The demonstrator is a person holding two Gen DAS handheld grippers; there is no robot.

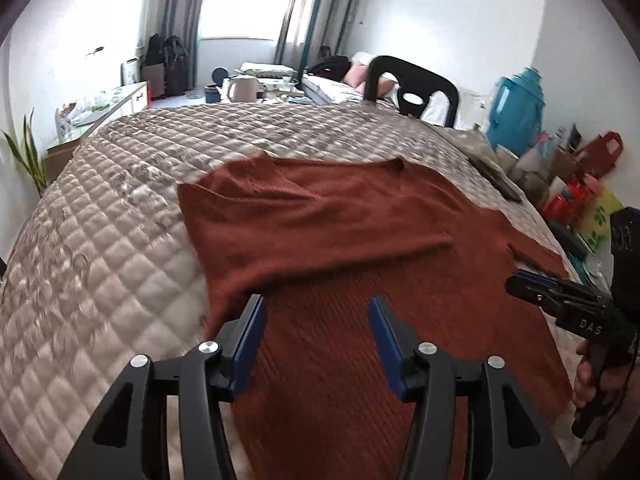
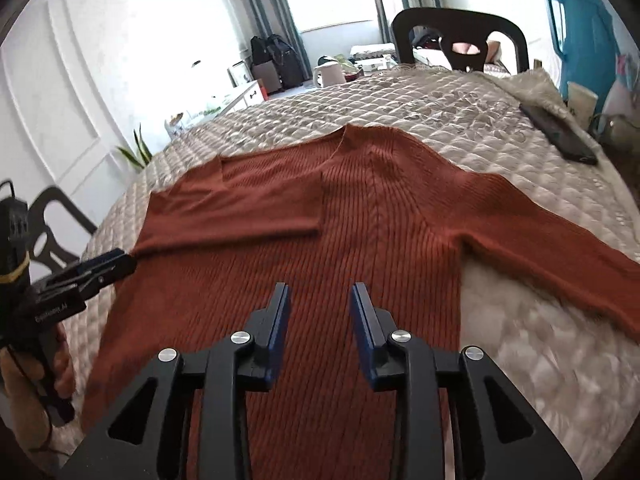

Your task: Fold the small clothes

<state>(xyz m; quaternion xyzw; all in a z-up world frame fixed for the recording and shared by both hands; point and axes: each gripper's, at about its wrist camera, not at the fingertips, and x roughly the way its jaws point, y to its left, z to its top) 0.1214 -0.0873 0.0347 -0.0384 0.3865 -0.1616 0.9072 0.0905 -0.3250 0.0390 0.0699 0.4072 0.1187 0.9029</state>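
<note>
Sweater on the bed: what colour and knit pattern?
Rust-red sweater, ribbed knit; right wrist view shows the ribs best.

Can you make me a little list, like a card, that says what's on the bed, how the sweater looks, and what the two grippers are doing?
surface: quilted bedspread
garment: rust-red ribbed sweater, lying flat
left sleeve: folded across the chest
right sleeve: stretched out to the side, not yet folded
left gripper: open, above the sweater's lower body, holding nothing
right gripper: open, above the sweater's middle, holding nothing
also on bed: dark phone near the right edge
behind bed: black chair
</note>
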